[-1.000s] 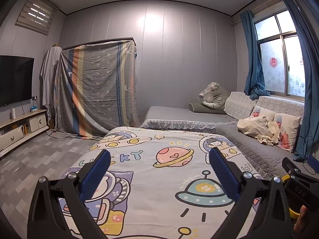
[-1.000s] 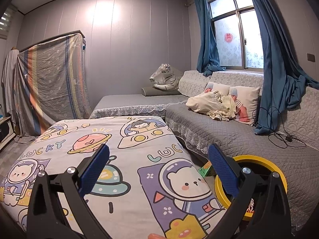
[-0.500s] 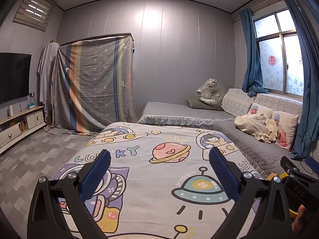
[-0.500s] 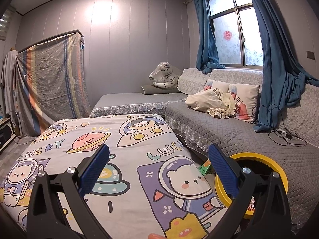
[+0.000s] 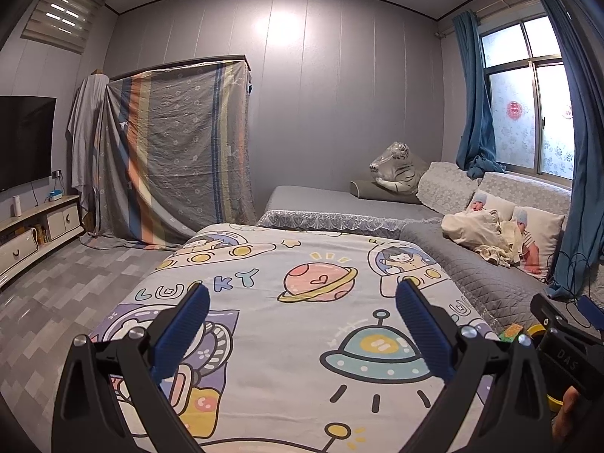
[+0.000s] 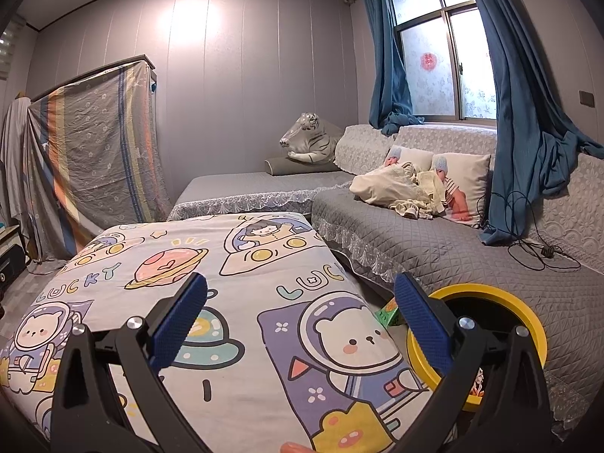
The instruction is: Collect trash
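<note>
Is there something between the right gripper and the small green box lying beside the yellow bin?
Nothing visible blocks it. The green box lies in the gap between the cartoon sheet and the yellow bin, just ahead of the right gripper, whose jaws are open.

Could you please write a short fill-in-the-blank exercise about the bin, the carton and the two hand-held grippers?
1. The bin has a ____ rim.
2. The small green carton lies between the bin and the ____.
3. The right hand-held gripper holds ____.
4. The left hand-held gripper has its jaws ____.

Missing words: yellow; bed; nothing; open
</note>
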`<state>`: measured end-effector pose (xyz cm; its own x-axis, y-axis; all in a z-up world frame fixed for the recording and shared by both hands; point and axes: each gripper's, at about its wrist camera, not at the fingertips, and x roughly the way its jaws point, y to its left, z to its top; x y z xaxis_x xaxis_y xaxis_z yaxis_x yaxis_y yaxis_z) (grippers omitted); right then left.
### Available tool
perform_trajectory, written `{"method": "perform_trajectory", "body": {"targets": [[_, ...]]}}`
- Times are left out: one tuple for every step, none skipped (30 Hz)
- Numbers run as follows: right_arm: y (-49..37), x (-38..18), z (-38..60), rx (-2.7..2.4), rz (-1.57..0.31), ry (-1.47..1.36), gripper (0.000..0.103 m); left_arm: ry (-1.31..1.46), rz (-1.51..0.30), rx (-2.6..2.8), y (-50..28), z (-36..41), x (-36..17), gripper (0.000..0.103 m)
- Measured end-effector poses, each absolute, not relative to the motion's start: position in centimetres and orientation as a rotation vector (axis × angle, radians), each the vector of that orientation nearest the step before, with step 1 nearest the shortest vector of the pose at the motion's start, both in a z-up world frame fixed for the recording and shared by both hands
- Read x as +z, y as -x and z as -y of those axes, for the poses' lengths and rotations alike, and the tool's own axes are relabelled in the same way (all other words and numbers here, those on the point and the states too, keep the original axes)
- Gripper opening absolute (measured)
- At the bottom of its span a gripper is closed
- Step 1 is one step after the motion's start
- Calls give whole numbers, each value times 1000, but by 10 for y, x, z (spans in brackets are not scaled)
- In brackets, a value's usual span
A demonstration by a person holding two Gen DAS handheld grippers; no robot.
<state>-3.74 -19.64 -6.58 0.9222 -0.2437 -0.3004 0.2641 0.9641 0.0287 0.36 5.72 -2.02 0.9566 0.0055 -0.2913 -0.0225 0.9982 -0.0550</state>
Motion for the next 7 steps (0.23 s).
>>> {"method": "perform_trajectory", "body": {"targets": [[37,-66,197,-260,-301,-71,95,63,-295,12,-4,-58,-20,95],[37,-66,197,-258,-304,-73,95,69,-296,8,-3,-59,-20,95],[37,-66,197,-257,-305,-74,95,74,-297,3,-3,-58,-20,95],[36,-66,197,-258,-306,-75,95,72,-298,1,-3,-58,-20,95],[37,-66,197,-259,-306,-77,95,67,-297,1,-2,-57,-20,95],[37,-66,197,-259,-305,-76,95,61,-294,1,-2,-57,-20,95],[37,-66,197,-258,-305,-74,95,57,-293,2,-2,-56,-21,95]]}}
